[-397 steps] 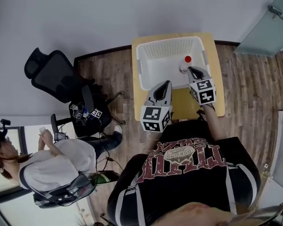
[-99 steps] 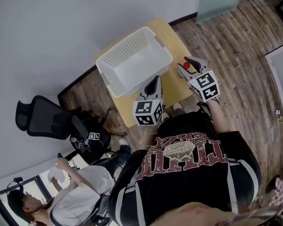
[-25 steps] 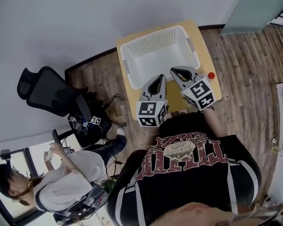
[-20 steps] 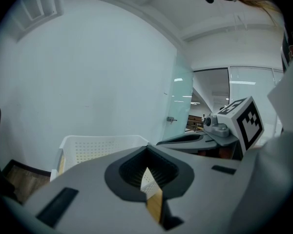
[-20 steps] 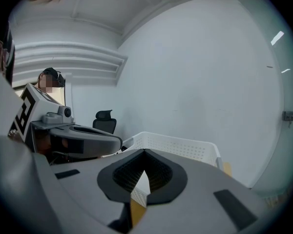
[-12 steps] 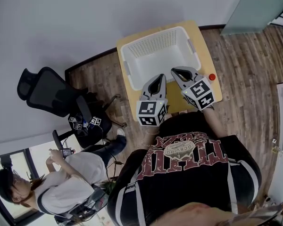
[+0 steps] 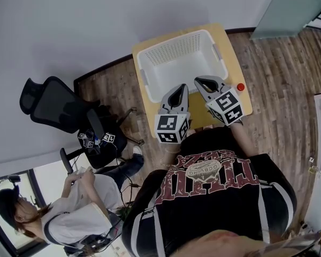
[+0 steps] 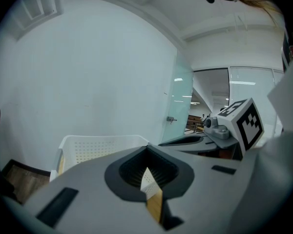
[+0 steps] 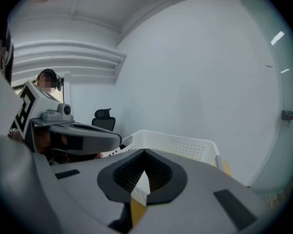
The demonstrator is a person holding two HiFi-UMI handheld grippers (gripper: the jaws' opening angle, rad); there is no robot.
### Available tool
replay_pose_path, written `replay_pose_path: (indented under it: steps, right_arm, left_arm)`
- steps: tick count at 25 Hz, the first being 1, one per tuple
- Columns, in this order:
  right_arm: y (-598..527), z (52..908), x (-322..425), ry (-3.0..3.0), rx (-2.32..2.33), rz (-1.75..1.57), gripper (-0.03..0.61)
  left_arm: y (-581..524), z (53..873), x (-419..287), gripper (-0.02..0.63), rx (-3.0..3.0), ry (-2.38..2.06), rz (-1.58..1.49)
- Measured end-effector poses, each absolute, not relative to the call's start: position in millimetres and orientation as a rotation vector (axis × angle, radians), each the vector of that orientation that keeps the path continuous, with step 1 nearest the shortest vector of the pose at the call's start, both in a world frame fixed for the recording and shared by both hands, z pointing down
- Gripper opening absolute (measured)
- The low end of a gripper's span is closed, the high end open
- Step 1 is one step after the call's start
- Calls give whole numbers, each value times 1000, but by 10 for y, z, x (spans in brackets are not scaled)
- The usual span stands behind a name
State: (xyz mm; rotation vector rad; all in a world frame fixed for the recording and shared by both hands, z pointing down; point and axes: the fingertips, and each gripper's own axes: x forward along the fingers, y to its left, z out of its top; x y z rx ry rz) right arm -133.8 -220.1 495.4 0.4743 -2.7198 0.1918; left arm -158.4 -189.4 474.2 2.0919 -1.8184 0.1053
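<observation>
Now | left tongs (image 7: 178, 89) closed | right tongs (image 7: 201, 82) closed | both at white basket (image 7: 176, 50)

Off to your left, a black office chair (image 7: 48, 98) is sitting on the wood floor (image 7: 289, 58). Nearer you, a seated person (image 7: 69, 218) is holding something small in both hands. A glass door (image 7: 294, 4) is showing at upper right.

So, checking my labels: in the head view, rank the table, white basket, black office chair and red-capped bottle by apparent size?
1. table
2. white basket and black office chair: about alike, and the chair stands lower, farther from the camera, so unranked
3. red-capped bottle, smallest by far
</observation>
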Motion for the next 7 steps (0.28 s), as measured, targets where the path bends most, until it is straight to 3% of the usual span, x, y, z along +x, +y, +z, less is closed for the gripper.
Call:
replay_pose_path:
  steps: [7]
  right_arm:
    - [-2169,4959,-1368,-2721,466,186,17]
  left_arm:
    - [-1874,4761,-1589,32,2097,-1810,112]
